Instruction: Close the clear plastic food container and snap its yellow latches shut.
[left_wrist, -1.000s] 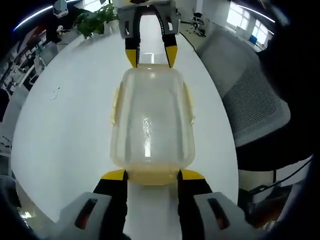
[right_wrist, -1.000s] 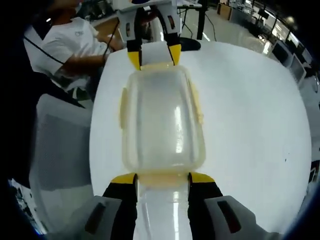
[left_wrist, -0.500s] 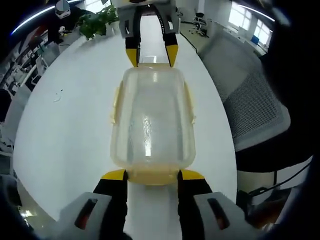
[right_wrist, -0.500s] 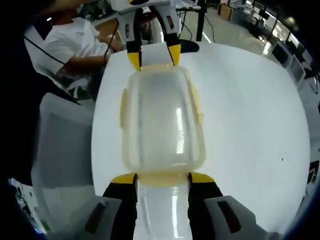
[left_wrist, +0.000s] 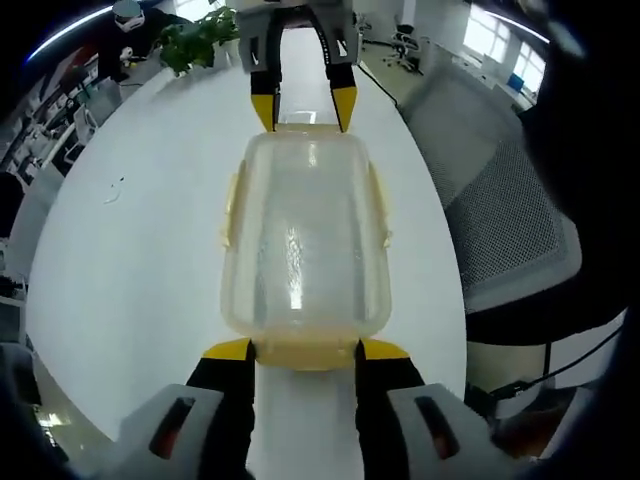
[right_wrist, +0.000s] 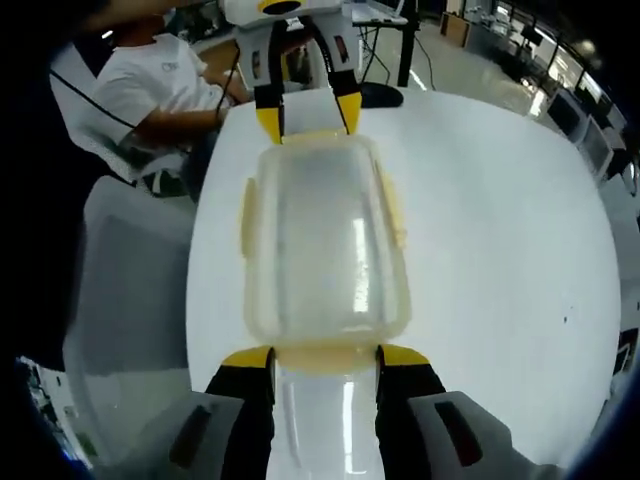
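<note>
Office, round white table (left_wrist: 130, 250) | container (left_wrist: 303, 240) lies lengthwise between your two tongs, lid on | left tongs (left_wrist: 303, 350) and right tongs (right_wrist: 325, 357) each straddle an end latch, part open, gripping nothing | side latches look unsnapped

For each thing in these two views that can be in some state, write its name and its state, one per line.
clear container: lid on, held between both grippers above the table.
side latches: cannot tell whether snapped.
left gripper: jaws apart at the container's near end.
right gripper: jaws apart at the opposite end.
</note>
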